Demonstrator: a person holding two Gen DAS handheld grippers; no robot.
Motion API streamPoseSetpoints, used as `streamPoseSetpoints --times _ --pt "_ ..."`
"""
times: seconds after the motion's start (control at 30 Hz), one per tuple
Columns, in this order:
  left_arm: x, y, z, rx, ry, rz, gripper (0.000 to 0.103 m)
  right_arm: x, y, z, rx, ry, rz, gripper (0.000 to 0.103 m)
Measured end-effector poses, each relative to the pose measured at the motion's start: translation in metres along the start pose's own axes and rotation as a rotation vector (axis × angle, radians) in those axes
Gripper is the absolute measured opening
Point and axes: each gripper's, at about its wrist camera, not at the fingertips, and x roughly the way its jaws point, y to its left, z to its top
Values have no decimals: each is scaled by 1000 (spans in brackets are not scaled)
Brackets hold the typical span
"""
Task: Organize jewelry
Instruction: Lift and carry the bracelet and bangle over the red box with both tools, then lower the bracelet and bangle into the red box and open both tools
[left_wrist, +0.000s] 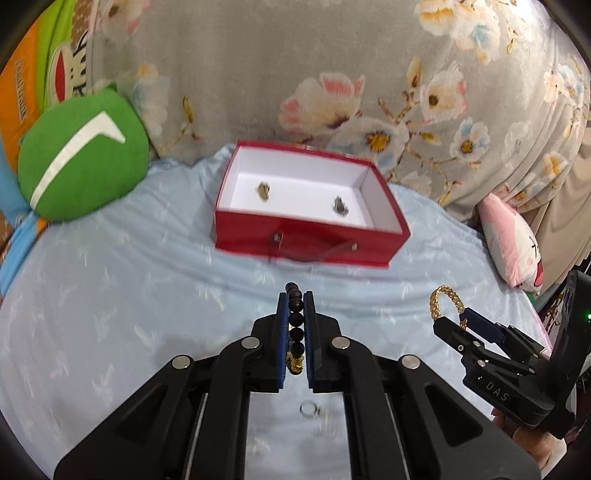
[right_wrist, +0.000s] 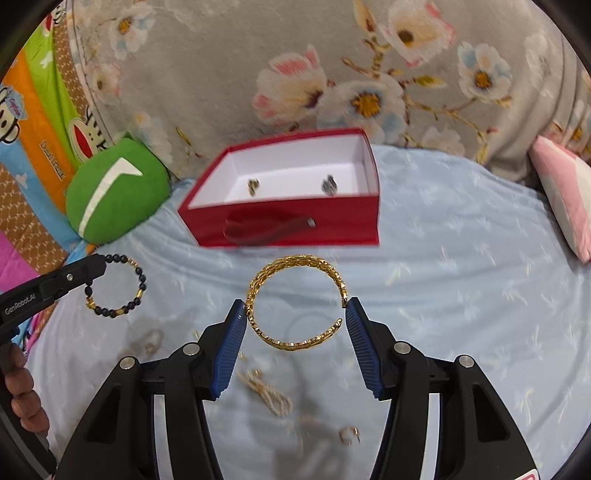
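Observation:
A red box (left_wrist: 306, 240) with a white inside stands on the blue sheet and holds two small earrings (left_wrist: 263, 191). The box also shows in the right wrist view (right_wrist: 332, 225). My left gripper (left_wrist: 296, 299) is shut on a dark bead bracelet (left_wrist: 296, 321) and holds it above the sheet, short of the box; the bracelet also shows in the right wrist view (right_wrist: 140, 284). My right gripper (right_wrist: 295, 306) grips a gold open bangle (right_wrist: 291, 266) across its width, held above the sheet; the bangle also shows in the left wrist view (left_wrist: 443, 297).
More jewelry lies on the sheet below the grippers: a silver ring (left_wrist: 308, 409), a gold chain (right_wrist: 269, 395) and a gold ring (right_wrist: 349, 435). A green cushion (left_wrist: 81, 166) sits left of the box, a pink pillow (right_wrist: 565, 199) at the right, a floral quilt (left_wrist: 332, 74) behind.

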Motion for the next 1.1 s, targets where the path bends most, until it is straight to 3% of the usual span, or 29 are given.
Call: streamPoseSetpoints --times 0.23,0.43,0.53,0.8,1.1 --pt "15 -5 75 61 -113 43 7 30 5 70 -29 -54 31 54" --pt "58 -11 134 97 -177 70 7 85 2 127 -33 -53 27 54" --pt "89 -13 153 104 -169 63 7 114 -1 141 -22 -31 27 54" --pt "170 -7 163 89 -89 75 7 193 -11 149 29 70 26 54" --pt "223 7 151 67 -12 97 7 235 -16 140 39 127 9 54"
